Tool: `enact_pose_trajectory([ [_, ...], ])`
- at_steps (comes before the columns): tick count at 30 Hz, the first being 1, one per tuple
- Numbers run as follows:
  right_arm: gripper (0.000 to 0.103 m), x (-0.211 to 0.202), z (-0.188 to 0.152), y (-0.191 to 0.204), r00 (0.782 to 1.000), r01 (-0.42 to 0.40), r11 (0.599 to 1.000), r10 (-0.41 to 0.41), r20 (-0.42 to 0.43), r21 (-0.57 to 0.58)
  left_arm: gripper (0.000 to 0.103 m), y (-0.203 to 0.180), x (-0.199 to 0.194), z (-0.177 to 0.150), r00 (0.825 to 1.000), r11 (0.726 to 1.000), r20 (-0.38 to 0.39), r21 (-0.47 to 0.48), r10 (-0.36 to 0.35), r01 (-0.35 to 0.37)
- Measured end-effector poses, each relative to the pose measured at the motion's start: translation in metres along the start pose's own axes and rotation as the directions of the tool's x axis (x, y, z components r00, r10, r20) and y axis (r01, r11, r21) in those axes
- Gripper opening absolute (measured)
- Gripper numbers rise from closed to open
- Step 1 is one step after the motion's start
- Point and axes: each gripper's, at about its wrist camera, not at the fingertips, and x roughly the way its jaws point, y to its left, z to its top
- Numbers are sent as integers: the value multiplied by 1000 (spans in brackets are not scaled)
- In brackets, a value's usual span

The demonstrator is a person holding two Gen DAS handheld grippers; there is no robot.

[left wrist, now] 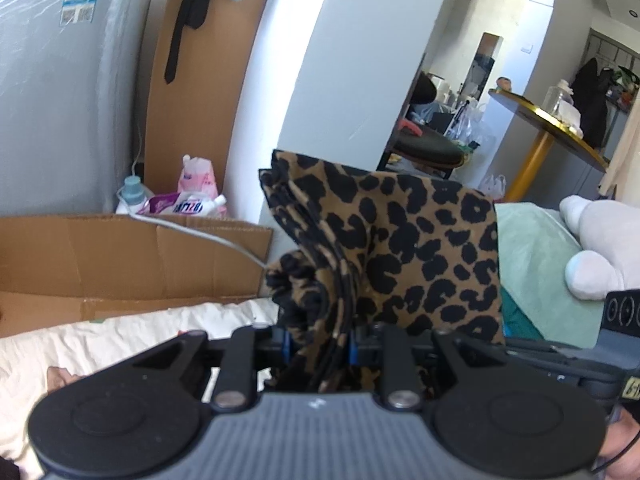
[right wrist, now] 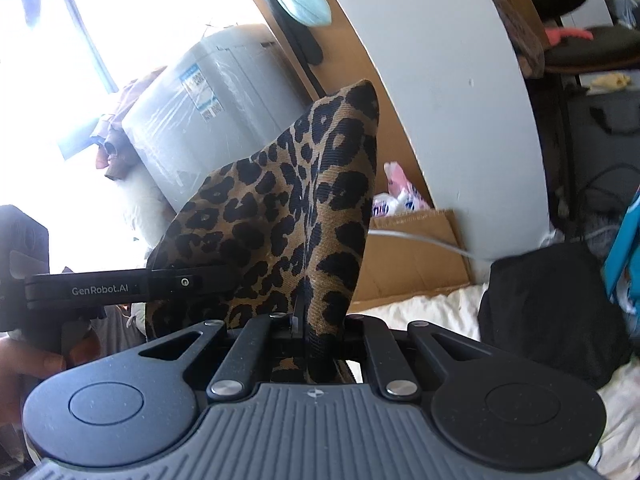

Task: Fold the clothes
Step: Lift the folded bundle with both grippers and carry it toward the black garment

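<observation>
Jaws of both grippers, left gripper (left wrist: 320,344) and right gripper (right wrist: 304,330), apparently clamp the leopard-print cloth (left wrist: 404,248).

Leopard-print cloth (left wrist: 420,248) hides fingertips of both hand-held grippers; its lower part hidden behind gripper bodies.

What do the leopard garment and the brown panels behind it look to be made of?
Leopard garment: looks like a matte, finely ribbed knit or woven cloth; thread lines show, and it folds softly in both grippers. Brown panels: plain corrugated cardboard by the look, dull, with straight creases and flap edges.
</observation>
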Motion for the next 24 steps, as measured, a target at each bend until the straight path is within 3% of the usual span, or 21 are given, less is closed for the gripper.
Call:
enact_pose_trajectory([
  [16,6,-26,6,-37,990,130,991,-127,68,-36,26,-28,46,-2,994,994,15,17,-108,108],
  [24,6,-17,-9,-74,975,196,981,-196,104,3,26,-37,81,-26,988,988,35,25,-151,150],
])
